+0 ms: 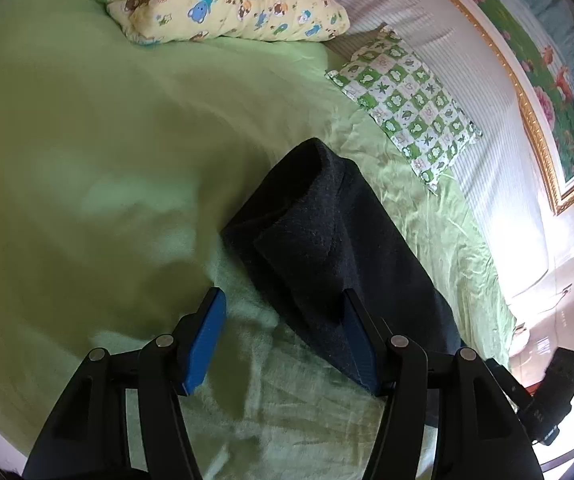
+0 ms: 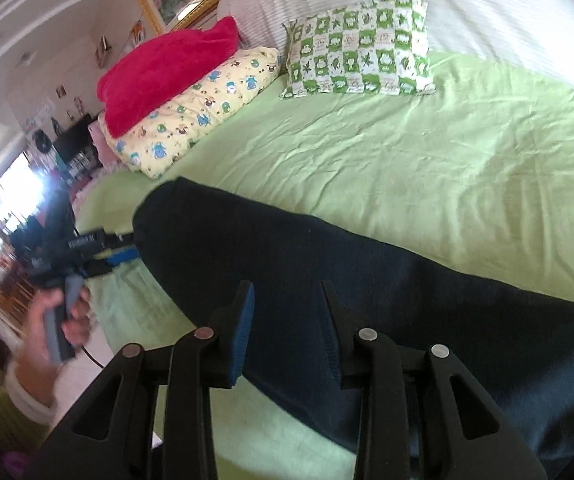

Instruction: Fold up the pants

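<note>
The dark pants [image 1: 327,248] lie folded lengthwise on the bed [image 1: 87,140], a long dark strip across the green sheet, one rounded end pointing toward the pillows.

The left claw [image 1: 283,336] hangs just over the near edge of that strip. Its jaws stand wide apart and released; one blue pad [image 1: 203,340] is above bare sheet, the other sits over the edge of the cloth, and nothing is pinched between them. From the right wrist view you can see the same left claw [image 2: 121,258] at the far end of the pants, with the person's hand [image 2: 61,320] wrapped round its grey handle.

The right claw [image 2: 287,316] is over the middle of the pants [image 2: 287,240], jaws parted with a clear gap and only dark cloth showing below; whether the tips touch the fabric I cannot tell, but they are not clamped on it.

At the head of the bed a yellow cartoon pillow [image 2: 191,116] carries a red blanket [image 2: 163,72], and a green checked pillow [image 2: 359,44] leans on the white headboard [image 2: 467,4] just beside them. A gold-framed picture [image 1: 547,80] hangs on the wall above.
</note>
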`<state>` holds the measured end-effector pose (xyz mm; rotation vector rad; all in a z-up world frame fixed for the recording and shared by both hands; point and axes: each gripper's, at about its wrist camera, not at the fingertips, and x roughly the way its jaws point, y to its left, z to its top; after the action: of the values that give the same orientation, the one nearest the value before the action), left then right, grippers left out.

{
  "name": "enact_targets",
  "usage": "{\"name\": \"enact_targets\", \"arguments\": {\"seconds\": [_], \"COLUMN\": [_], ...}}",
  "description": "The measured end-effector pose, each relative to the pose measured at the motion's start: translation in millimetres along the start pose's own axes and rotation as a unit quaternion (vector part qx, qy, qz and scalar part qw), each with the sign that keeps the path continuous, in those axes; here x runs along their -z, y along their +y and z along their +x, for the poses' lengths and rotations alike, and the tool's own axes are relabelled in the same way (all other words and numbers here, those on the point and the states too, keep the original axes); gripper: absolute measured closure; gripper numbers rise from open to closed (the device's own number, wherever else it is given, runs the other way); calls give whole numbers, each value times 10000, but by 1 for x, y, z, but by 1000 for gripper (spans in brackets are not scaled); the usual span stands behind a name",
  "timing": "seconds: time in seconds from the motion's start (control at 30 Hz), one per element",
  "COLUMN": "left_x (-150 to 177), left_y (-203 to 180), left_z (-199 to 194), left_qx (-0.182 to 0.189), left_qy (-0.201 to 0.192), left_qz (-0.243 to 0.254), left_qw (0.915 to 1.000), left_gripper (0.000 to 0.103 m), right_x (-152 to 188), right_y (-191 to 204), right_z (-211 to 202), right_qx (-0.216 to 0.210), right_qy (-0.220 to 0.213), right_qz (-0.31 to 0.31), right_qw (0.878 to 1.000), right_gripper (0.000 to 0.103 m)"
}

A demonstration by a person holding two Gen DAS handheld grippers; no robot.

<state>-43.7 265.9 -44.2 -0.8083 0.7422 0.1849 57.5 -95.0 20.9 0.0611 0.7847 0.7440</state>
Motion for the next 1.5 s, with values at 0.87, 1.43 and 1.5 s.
{"name": "enact_targets", "arguments": {"seconds": [0.87,1.43,1.5], "left_x": [-23,-25,-25], "left_y": [-10,-58,-53], "left_z": [36,-35,-28], "left_qx": [298,1021,774], "left_qy": [122,-559,-493], "left_qz": [-195,499,619], "left_qw": [9993,9919,9939], "left_gripper": [41,80,80], "right_x": [-75,-100,-97], "right_y": [-85,-22,-20], "right_z": [169,77,85], "right_qx": [-2051,-1113,-920], "right_qy": [2750,774,619], "right_qz": [1851,200,216], "right_qw": [9209,9906,9936], "right_gripper": [68,97,97]}}
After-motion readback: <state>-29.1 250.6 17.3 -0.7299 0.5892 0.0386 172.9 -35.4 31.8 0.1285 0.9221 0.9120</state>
